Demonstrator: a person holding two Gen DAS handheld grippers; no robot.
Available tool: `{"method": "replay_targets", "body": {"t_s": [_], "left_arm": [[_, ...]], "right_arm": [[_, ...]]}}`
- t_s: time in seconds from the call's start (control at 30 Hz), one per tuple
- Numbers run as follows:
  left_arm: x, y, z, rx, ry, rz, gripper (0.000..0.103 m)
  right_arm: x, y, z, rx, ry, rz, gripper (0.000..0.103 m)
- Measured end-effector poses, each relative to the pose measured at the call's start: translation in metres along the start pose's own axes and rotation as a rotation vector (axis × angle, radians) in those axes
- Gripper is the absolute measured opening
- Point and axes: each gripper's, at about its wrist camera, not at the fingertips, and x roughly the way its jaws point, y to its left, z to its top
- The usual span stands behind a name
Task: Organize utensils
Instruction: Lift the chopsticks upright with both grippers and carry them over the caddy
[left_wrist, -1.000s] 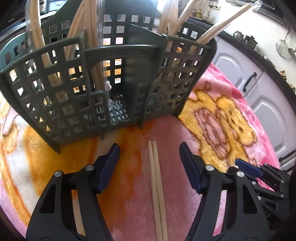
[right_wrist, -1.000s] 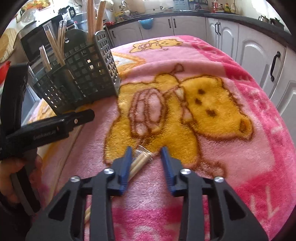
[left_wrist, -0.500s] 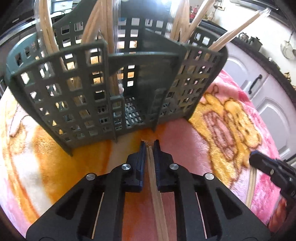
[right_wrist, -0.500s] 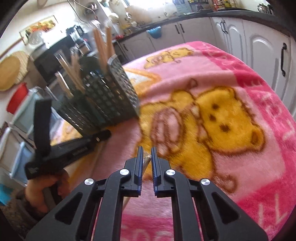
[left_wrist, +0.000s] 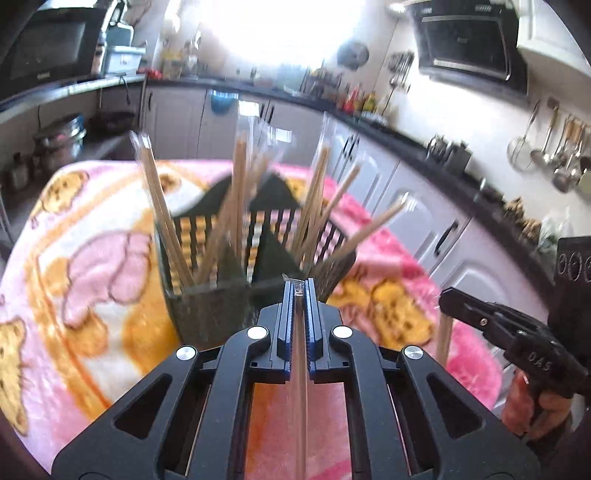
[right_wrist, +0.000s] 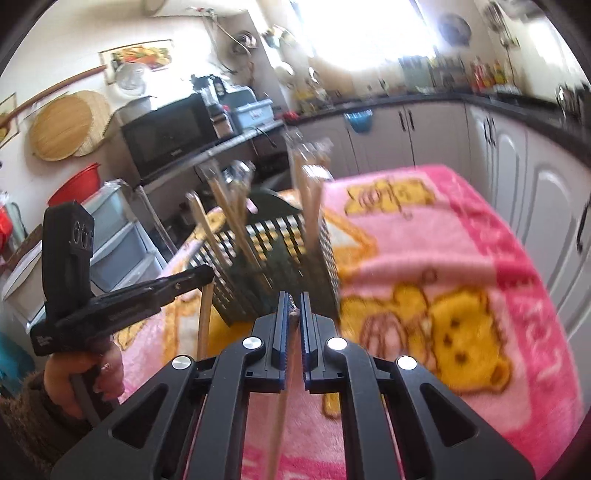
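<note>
Above a table draped in a pink bear-print blanket (left_wrist: 92, 266), 2 grippers hover with open air around them. At left, the left gripper (left_wrist: 299, 286) is pinching a wrapped chopstick pair (left_wrist: 300, 387) whose long axis hangs down below the tips. Just ahead stands a dark slotted utensil basket (left_wrist: 207, 302) bristling with upright chopsticks. At right, the right gripper (right_wrist: 294, 301) is pressed onto another chopstick pair (right_wrist: 279, 424), also pointing downward.

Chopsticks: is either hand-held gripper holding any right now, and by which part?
Both. The left hand-held gripper clamps a wrapped chopstick pair near its top end; the right hand-held gripper likewise grips another chopstick pair.
</note>
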Motion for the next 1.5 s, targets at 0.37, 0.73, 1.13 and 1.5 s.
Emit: {"method": "replay_targets", "body": {"t_s": [0.37,0.73,1.13,1.5], "left_arm": [[-0.055,-0.019,0.043,0.025,-0.195,-0.008,0.003],[-0.087,-0.026,0.093,0.048,-0.369,0.042,0.003],[-0.091,-0.020,0.129,0.039,-0.503,0.116,0.003],[-0.069,-0.015,0.125,0.042,-0.538,0.146,0.003]], "right_arm": [[-0.030,0.030,0.046,-0.108,-0.155,-0.001,0.006],[-0.039,0.048,0.097,-0.149,-0.309,0.007,0.006],[-0.033,0.061,0.158,-0.200,-0.467,-0.004,0.006],[0.002,0.050,0.170,-0.213,-0.513,-0.073,0.006]]}}
